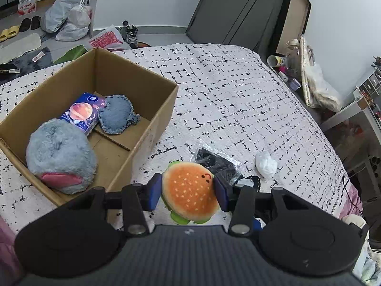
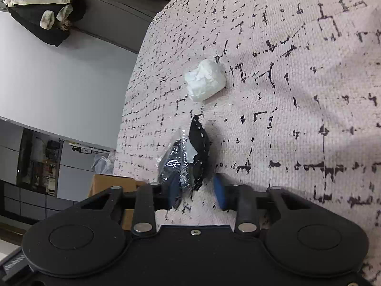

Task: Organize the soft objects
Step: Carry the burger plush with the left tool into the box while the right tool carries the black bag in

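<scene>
My left gripper (image 1: 188, 191) is shut on a hamburger plush (image 1: 190, 188), orange bun with green trim, held over the bed beside the cardboard box (image 1: 154, 124). Inside the box lie a fluffy grey plush (image 1: 59, 152), a denim pad (image 1: 116, 114) and a blue printed packet (image 1: 83, 114). A black item in a clear plastic bag (image 2: 188, 157) lies on the bed, its near end between the fingers of my right gripper (image 2: 196, 191). The left pad sits against the bag and the right pad stands apart from it. A crumpled white wad (image 2: 206, 79) lies just beyond.
The patterned bed cover (image 1: 238, 83) stretches wide behind the box. The bed edge drops off to the right toward a cluttered shelf (image 1: 297, 71). Bags and shoes (image 1: 69, 16) lie on the floor beyond the bed. The black bagged item (image 1: 214, 164) and white wad (image 1: 265, 164) lie right of the hamburger.
</scene>
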Available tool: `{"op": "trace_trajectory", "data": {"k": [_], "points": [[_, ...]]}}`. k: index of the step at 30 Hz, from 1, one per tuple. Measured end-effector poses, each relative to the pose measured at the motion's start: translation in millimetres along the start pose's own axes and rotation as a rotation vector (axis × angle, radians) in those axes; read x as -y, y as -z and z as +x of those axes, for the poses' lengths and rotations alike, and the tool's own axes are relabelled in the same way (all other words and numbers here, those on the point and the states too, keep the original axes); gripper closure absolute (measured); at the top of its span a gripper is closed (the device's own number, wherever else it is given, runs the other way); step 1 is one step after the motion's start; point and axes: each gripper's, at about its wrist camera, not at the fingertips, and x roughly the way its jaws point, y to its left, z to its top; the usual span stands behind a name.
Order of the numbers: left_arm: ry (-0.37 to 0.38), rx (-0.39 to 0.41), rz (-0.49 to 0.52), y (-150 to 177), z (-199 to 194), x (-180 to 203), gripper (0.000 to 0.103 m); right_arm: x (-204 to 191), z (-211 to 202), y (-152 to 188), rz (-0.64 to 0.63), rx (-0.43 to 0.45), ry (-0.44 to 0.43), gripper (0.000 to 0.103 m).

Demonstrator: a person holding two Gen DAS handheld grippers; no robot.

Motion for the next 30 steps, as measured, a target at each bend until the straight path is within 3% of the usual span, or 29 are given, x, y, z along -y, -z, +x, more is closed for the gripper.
{"op": "trace_trajectory", "data": {"k": [1,10,30], "points": [[-0.001,0.004,0.003,-1.5,-0.8,-0.6,0.057,1.1,0.9,-0.7,0.000,0.004,0.009,0.095],[0.005,0.020,-0.003,-7.9,-10.0,-8.7,0.057,-12.5,-24.0,-4.8,-0.040,0.070,0.044,0.097],[0.052,0.148,-0.020,-54.0,-68.9,-33.2,0.057,-63.6,-65.1,3.7,-0.133,0.094,-0.162,0.097]]}}
